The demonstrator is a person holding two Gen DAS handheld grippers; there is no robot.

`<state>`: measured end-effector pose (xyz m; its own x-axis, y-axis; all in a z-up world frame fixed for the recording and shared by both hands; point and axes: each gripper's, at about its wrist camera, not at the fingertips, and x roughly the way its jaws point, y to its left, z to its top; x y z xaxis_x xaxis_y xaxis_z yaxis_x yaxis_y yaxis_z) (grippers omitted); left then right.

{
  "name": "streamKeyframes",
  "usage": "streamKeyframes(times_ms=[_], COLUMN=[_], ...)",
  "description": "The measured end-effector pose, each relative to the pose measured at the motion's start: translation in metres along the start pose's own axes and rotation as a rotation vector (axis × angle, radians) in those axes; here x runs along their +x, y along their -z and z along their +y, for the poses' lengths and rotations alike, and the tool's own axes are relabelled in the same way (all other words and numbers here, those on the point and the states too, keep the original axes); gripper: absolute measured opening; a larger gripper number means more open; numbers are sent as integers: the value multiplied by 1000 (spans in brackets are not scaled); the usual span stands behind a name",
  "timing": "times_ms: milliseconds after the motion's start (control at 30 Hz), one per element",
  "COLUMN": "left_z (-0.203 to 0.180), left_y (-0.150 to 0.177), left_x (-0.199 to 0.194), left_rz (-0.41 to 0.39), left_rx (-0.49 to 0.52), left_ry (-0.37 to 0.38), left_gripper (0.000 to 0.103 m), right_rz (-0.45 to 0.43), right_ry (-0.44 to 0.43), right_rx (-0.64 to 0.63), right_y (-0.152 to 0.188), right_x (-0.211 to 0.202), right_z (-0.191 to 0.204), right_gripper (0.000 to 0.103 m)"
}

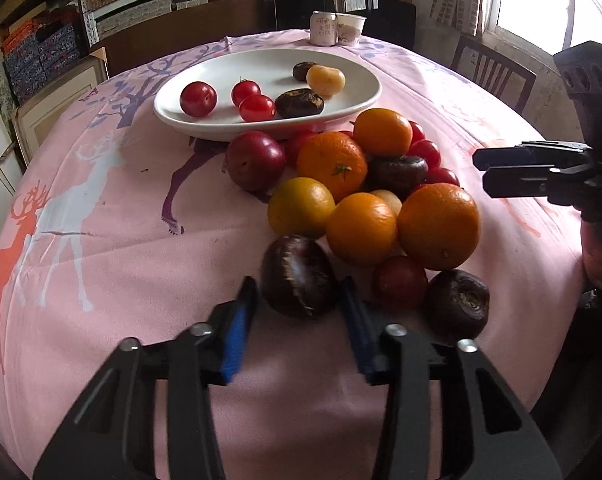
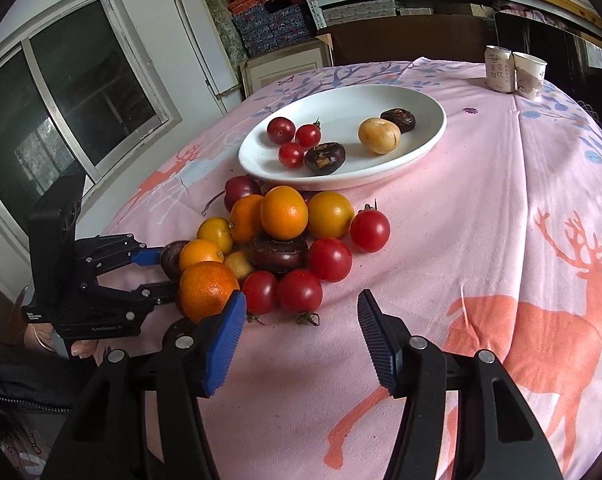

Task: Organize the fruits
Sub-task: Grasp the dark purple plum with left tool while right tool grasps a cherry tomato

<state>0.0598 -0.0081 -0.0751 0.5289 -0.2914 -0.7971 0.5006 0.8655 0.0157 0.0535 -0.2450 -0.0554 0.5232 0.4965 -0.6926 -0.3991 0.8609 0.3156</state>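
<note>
Your counter (image 1: 113, 248) under its pink cloth carries the white plate (image 1: 205, 120) at twelve o'clock, already holding a few small fruits, and the fruit pile (image 1: 361, 200) just below it. Your left gripper (image 1: 297, 300) is clenched on the dark chestnut (image 1: 297, 276) at the pile's six o'clock edge. Lift it straight up before swinging toward the plate, so the oranges (image 1: 439, 226) beside it don't roll. Your right gripper (image 2: 301, 320) is released, holding nothing, near the tomatoes (image 2: 299, 290); keep it clear.

Left tongs (image 1: 297, 300) clamped, right tongs (image 2: 301, 312) agape.
</note>
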Motion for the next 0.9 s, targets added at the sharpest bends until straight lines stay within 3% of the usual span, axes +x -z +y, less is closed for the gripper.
streamKeyframes(times_ms=[33,200,333,600,733,900], left_z=[3,24,19,15,14,20], left_y=[1,3,2,-4,-12,-25], left_x=[-1,-7,-8,-3,-5,-1], left_rz=[-4,-37,-41,-24,-64,-54], left_rx=[-16,-129,-105,-80,-85,-105], left_ry=[-5,36,13,-5,-32,-30], left_gripper=[24,24,24,24,42,50], right_rz=[6,42,70,92,88,103], right_ry=[3,10,2,-99,-111,-92], right_rx=[-3,-24,-18,87,98,69], right_y=[0,-2,-5,-8,-5,-2], right_x=[2,14,26,31,26,29], right_z=[1,7,7,-9,-10,-7], right_gripper=[58,44,40,36,34,36])
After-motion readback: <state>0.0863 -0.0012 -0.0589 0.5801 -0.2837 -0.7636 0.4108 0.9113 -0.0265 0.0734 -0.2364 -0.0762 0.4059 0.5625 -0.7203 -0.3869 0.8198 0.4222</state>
